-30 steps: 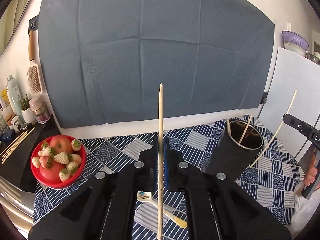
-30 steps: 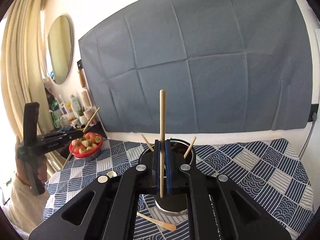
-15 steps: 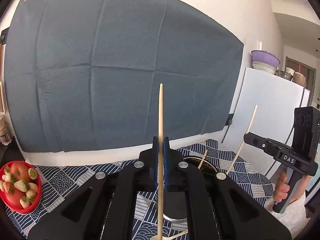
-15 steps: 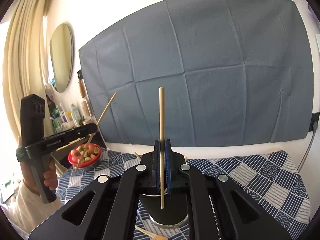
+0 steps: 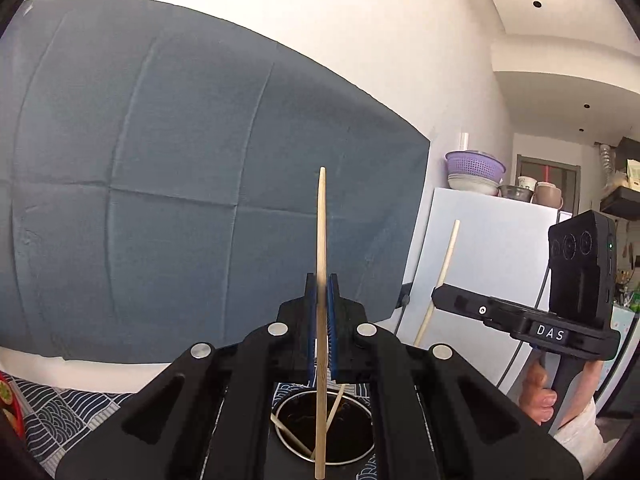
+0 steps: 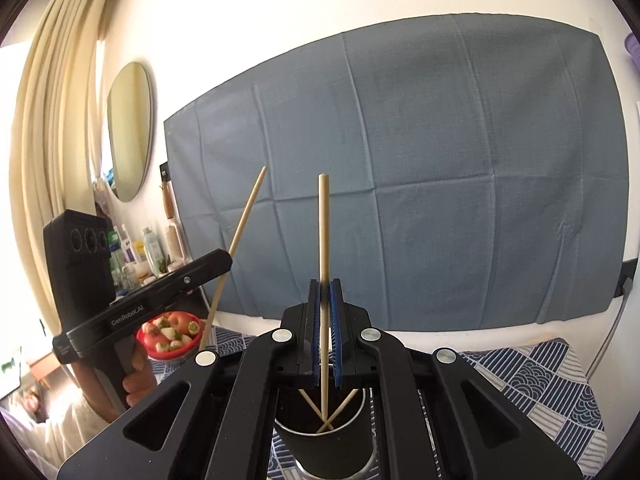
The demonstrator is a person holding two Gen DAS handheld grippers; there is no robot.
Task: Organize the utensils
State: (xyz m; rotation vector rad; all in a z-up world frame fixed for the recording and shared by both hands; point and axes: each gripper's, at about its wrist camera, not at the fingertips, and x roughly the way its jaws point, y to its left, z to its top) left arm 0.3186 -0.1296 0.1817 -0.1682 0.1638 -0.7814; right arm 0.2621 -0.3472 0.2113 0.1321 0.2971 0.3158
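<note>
Holding one chopstick apiece, both grippers hover above the black utensil cup (image 6: 326, 450), which stands on the table's blue patterned cloth (image 6: 536, 380). Left gripper (image 5: 321, 316): its blue-padded fingers are pressed together on a wooden chopstick (image 5: 321, 240) that stands upright, its lower end hanging over the cup's open mouth (image 5: 326, 426) in the left wrist view. Right gripper (image 6: 325, 316): its fingers likewise pinch a second upright chopstick (image 6: 324, 232), whose lower tip reaches inside the cup's rim. Two further chopsticks (image 6: 344, 404) already lean crossed inside the cup. From the right wrist view, the left gripper appears to the left of the cup, gripped by a hand (image 6: 134, 380), with its chopstick tilted. From the left wrist view, the right gripper appears to the right of the cup, also held by a hand (image 5: 538, 396). Behind the cup, a grey-blue cloth (image 6: 400, 168) hangs on the wall. A red bowl of fruit (image 6: 170, 334) sits on the table to the cup's left; a white refrigerator (image 5: 480, 280) stands to its right, with a purple colander (image 5: 474, 164) on top.
</note>
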